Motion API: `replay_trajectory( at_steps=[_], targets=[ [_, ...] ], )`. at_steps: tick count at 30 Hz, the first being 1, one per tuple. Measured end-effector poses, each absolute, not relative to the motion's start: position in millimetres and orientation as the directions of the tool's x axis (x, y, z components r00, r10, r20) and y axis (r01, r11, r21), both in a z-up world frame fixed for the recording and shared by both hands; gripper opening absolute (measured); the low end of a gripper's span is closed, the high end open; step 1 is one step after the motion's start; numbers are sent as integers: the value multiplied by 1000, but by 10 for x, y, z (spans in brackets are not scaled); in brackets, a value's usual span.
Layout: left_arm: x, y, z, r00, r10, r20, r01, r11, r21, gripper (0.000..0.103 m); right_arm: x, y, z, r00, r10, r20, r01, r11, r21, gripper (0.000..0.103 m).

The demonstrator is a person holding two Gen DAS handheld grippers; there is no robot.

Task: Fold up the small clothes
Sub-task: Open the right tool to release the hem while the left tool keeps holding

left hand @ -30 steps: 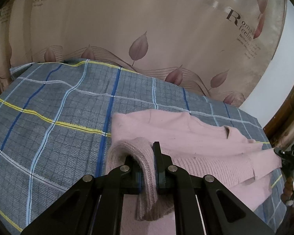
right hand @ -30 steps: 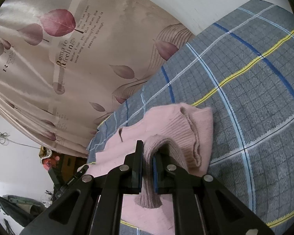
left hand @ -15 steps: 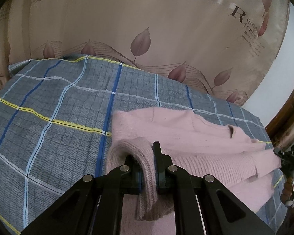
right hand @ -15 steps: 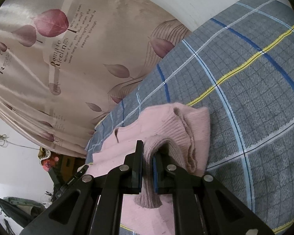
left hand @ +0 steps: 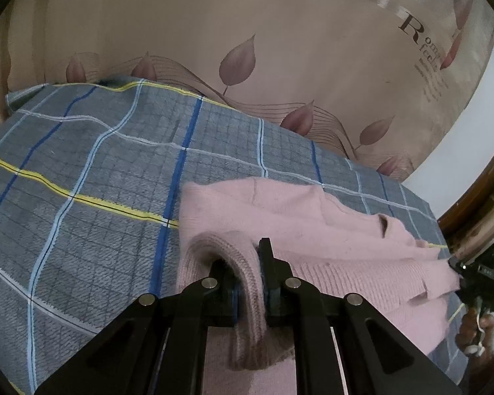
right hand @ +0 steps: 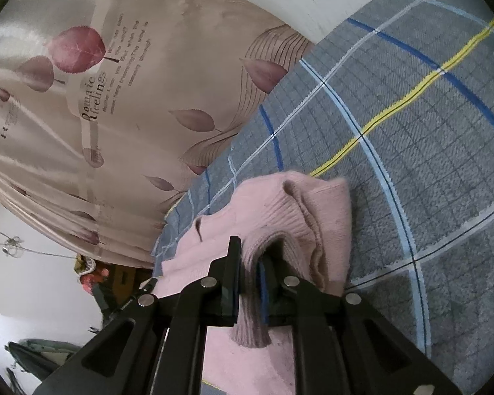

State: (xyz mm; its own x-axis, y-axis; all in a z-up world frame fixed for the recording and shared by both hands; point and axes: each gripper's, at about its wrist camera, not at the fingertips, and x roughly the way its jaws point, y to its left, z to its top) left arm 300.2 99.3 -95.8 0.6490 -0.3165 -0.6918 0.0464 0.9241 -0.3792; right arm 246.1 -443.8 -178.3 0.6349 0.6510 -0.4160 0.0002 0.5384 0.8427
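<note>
A beige curtain (left hand: 214,33) printed with mauve leaves and dark lettering hangs behind a surface covered by a grey plaid blanket (left hand: 82,230) crossed with blue, white and yellow lines. On that blanket lies the pink knitted sweater (left hand: 313,223), spread flat over the part nearest the curtain's lower edge, with its near hem lifted off the blanket by both tools.

The left gripper (left hand: 247,283) is clamped on a ribbed fold of the sweater's hem; the knit arches up over its 2 black fingers and hangs down between them. The log-free view from this side also shows the right gripper (left hand: 477,273) at the sweater's far corner, with part of a hand (left hand: 477,332) under it.

In the right wrist view the right gripper (right hand: 250,283) pinches another ribbed piece of the same hem, a short flap dangling below its pads. Its jaws have just been easing slightly apart, yet the knit is between them and pressed. Beyond the sweater on this side, past the blanket's edge, stands some dim clutter (right hand: 95,273) against a white wall (right hand: 33,263).
</note>
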Motion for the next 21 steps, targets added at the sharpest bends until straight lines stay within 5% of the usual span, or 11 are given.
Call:
replay_trajectory(
  at_steps=[7, 9, 11, 17, 20, 21],
  targets=[
    [3136, 1129, -1014, 607, -423, -673, 4, 848, -529, 14, 2568, -4503, -1873, 634, 682, -364, 26, 452, 891, 19],
    [3174, 1212, -1055, 600, -470, -647, -23, 798, -602, 15, 2585, -4554, -1915, 651, 686, -324, 37, 399, 916, 33],
    [3203, 1251, -1080, 599, -482, -640, -40, 780, -625, 15, 2579, -4619, -1968, 674, 688, -269, 46, 325, 945, 62],
    [3232, 1265, -1042, 615, -491, -616, 0, 782, -624, 18, 2523, -4797, -1953, 723, 659, -207, 39, 260, 965, 63],
    [3168, 1364, -999, 646, -528, -552, 8, 727, -686, 29, 2396, -4818, -1867, 718, 670, -188, 4, 266, 964, 63],
    [3146, 1382, -967, 653, -540, -532, 23, 716, -698, 41, 2361, -4807, -1842, 707, 682, -187, -8, 272, 962, 63]
  ],
)
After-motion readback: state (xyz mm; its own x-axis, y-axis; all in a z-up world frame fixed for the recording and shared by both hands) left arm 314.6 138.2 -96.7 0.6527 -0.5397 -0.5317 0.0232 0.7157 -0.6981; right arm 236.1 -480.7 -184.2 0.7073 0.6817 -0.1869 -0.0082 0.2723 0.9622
